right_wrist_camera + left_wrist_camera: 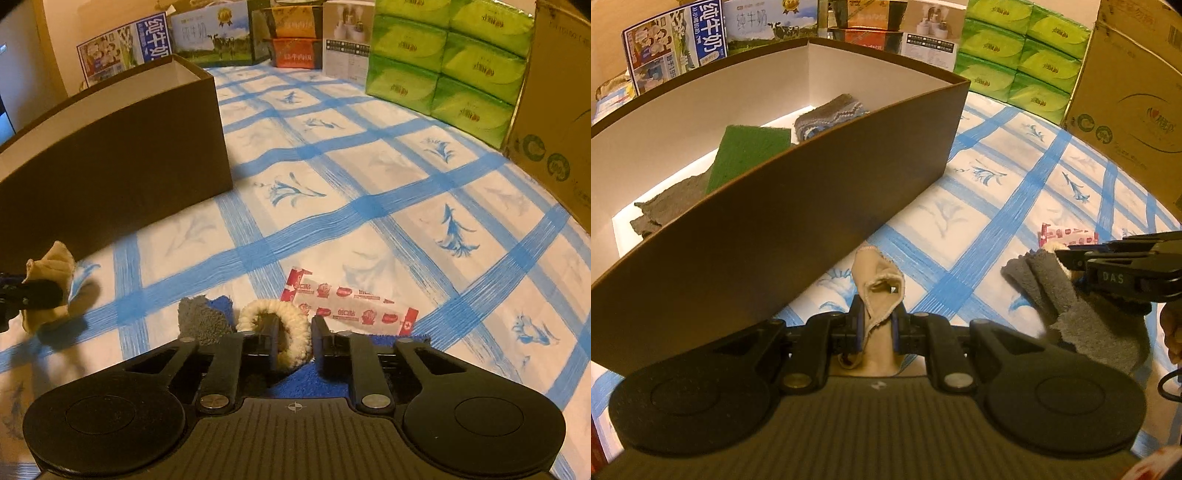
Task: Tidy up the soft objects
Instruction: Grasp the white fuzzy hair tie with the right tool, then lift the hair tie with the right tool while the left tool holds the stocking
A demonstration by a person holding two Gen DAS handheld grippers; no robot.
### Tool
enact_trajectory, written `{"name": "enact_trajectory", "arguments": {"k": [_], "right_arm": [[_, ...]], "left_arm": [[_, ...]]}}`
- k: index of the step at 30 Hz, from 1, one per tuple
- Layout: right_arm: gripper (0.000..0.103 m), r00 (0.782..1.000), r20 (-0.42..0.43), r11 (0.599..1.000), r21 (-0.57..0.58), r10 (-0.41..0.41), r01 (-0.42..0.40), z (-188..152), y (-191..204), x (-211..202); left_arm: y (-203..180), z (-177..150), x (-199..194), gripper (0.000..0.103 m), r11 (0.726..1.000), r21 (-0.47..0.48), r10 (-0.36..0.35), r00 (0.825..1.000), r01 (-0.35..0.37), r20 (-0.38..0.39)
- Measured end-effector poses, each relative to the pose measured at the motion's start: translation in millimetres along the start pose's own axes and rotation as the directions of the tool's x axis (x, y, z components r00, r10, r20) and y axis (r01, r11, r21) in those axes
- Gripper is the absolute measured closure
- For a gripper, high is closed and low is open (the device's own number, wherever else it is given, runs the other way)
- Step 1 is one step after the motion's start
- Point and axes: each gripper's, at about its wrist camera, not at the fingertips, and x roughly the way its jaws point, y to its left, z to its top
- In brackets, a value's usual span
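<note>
My left gripper (878,325) is shut on a beige cloth (877,291), held just in front of the brown box (798,206); it also shows in the right wrist view (48,288). Inside the box lie a green pad (750,155), a patterned grey knit (827,118) and a dark grey cloth (672,206). My right gripper (295,332) has its jaws around one side of a cream fluffy ring (273,325), with a gap left. Beside it are a grey towel (201,319) and a blue cloth (314,384).
A red and white plaster strip (351,306) lies on the blue-checked cloth (369,177). Green tissue packs (443,59) and a cardboard carton (557,110) stand at the right; milk cartons (210,33) at the back.
</note>
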Motion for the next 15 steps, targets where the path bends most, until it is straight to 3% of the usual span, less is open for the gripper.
{"name": "enact_trajectory", "arguments": {"k": [15], "right_arm": [[0.092,0.99,0.137,0.999,0.044,0.013,-0.019,22.9,4.9,-45.8]], "left_arm": [[3.8,-1.4,-22.3,0.09,1.0,-0.009,0.0,0.999,0.0,0.039]]}}
